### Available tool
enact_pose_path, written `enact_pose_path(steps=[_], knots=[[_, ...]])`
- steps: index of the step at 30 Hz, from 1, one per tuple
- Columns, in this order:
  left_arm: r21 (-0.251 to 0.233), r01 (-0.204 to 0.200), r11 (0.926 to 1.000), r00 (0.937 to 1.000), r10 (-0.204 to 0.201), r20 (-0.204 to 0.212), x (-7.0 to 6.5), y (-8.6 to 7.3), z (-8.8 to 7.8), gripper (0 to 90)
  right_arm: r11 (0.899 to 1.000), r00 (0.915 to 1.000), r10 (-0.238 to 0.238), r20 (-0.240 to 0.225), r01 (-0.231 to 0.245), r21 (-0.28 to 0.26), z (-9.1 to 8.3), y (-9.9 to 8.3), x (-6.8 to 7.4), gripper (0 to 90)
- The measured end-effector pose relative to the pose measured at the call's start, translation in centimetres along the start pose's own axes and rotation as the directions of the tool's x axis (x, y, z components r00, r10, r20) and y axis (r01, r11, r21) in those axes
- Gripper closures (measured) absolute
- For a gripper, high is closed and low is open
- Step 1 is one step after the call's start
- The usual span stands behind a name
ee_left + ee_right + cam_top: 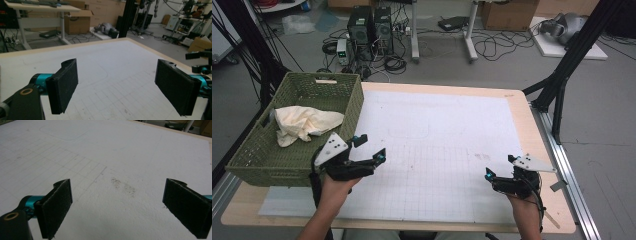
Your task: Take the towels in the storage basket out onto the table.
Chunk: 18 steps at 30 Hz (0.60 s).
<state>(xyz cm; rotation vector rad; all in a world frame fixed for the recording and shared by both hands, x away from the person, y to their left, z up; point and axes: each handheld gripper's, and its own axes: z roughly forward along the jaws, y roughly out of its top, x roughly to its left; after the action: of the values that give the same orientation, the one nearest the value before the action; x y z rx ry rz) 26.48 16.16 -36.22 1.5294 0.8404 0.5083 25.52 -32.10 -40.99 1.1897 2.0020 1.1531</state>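
Observation:
My left gripper (371,148) hovers over the left part of the white gridded mat (442,145), just right of the green basket (353,102). Its jaws stand wide apart with nothing between them, as the left gripper view (120,87) also shows. A crumpled cream cloth (304,122) lies inside the basket. Low over the mat's front right corner sits my right gripper (500,167), open and empty; in the right gripper view (117,207) there is bare mat and a grey smudge (123,186) between the pads.
The basket overhangs the wooden table's (522,107) left side. Beyond the far edge, computer towers (369,27), cables and desk legs stand on the floor. A black frame post (562,75) rises at the right. The other gripper (201,62) shows at the left gripper view's right edge.

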Motion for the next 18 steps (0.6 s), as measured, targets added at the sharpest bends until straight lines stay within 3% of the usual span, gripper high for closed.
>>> enact_pose_path(steps=[5,11,16,18], knots=[[-0.015,-0.012,0.9998,0.9999,0.012,-0.012,1.4,2.3,-0.8,19.1,1.000,0.9996,-0.015,-0.024,0.015,0.014,0.2,0.0,0.2,8.3],[-0.025,-0.030,0.9992,0.9969,0.028,-0.073,4.5,5.3,-2.0,19.0,1.000,0.9997,0.018,-0.016,-0.018,-0.010,0.0,-0.1,0.1,8.3],[-0.023,-0.024,0.9995,0.9889,0.020,-0.147,7.6,7.0,-2.7,18.9,0.999,0.9995,0.030,-0.007,-0.030,-0.020,-0.3,-0.2,-0.1,8.3],[-0.015,-0.023,0.9996,0.9825,0.019,-0.185,9.0,7.4,-2.9,18.8,0.999,0.9995,0.029,-0.007,-0.030,-0.015,-0.3,-0.2,-0.1,8.3]])
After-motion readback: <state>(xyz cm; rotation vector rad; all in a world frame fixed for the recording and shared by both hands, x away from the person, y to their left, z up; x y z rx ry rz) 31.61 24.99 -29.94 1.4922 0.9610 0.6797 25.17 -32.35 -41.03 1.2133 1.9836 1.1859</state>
